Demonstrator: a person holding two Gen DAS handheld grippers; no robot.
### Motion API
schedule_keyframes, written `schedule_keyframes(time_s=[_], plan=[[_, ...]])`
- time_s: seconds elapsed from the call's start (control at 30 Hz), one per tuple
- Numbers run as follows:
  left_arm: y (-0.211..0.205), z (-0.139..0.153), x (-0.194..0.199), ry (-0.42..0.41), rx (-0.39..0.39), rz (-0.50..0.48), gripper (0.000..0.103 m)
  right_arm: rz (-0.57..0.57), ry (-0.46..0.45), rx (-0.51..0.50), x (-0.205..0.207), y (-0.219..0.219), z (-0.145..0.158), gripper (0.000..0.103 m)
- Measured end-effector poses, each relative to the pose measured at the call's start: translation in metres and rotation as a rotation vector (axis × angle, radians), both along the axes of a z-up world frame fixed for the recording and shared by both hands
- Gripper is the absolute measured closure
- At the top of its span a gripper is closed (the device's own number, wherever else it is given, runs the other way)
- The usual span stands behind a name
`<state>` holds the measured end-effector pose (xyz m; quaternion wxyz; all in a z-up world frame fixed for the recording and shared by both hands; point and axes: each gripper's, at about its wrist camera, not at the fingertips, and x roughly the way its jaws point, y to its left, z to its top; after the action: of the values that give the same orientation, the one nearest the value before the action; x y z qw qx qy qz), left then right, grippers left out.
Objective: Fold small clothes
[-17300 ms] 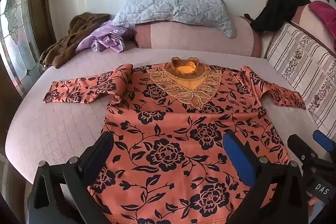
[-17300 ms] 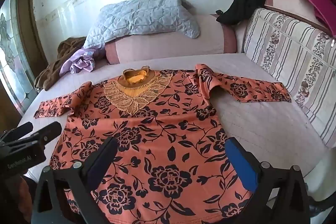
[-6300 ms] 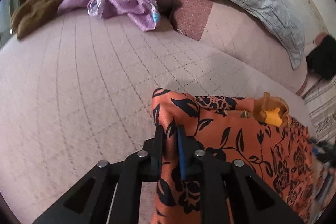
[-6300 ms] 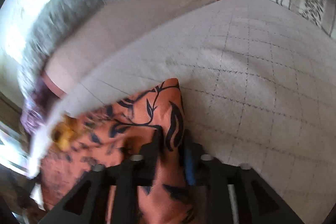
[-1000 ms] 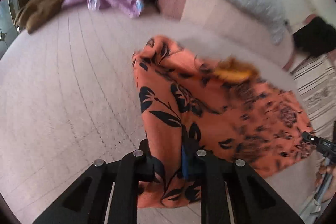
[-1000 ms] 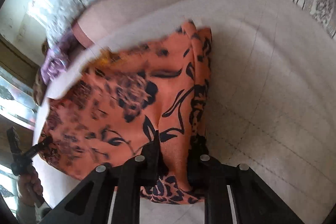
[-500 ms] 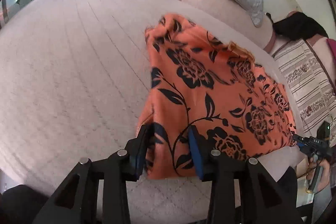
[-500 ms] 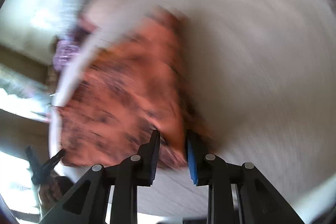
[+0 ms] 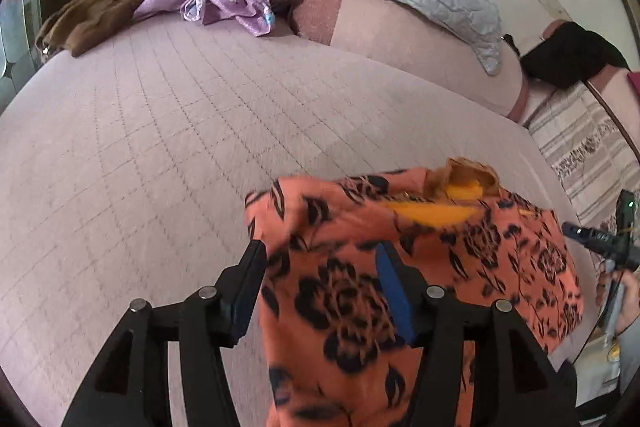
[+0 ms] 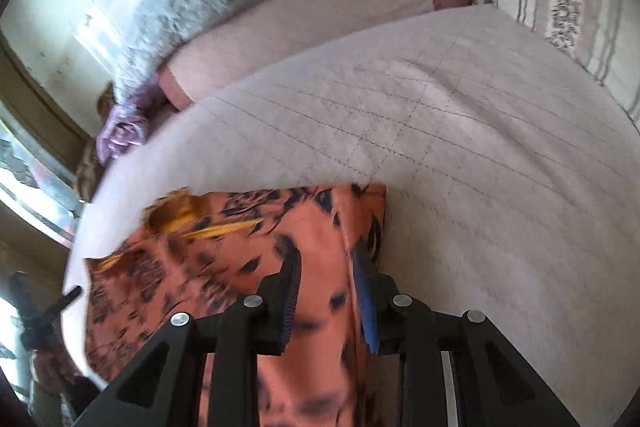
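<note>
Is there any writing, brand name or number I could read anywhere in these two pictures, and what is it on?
No readable text in either view.
The orange floral top carries only a flower print, no label showing.
The right gripper, seen at the edge of the left view, shows no lettering that can be made out; that part is small and blurred.
The striped cushion has patterns, not words.

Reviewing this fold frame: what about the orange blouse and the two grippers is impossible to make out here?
- Orange blouse near hem: cut off by the bottom edge, both views.
- Its sleeves: folded out of sight.
- Floral print, right wrist view: motion-blurred.
- Right gripper: jaws apart, cloth contact unclear.
- Left gripper: open, cloth between the fingers.
</note>
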<state>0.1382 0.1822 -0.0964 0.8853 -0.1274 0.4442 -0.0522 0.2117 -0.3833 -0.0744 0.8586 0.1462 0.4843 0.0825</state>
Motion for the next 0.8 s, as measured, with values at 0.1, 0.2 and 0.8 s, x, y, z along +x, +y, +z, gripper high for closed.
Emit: schedule_keyframes(time_s=[0.1, 0.2, 0.8], plan=[[0.002, -0.005, 0.011, 0.012, 0.002, -0.002, 0.045, 0.02, 0.037, -0.078, 0.021, 0.008, -0.015, 0.074], [0.002, -0.002, 0.008, -0.011, 0.006, -0.01, 0.034, 0.017, 0.025, -0.077, 0.019, 0.008, -0.015, 0.063], [-0.003, -0.01, 0.034, 0.026, 0.088, 0.013, 0.097, 0.052, 0.018, -0.152, 0.03, 0.034, -0.017, 0.096]])
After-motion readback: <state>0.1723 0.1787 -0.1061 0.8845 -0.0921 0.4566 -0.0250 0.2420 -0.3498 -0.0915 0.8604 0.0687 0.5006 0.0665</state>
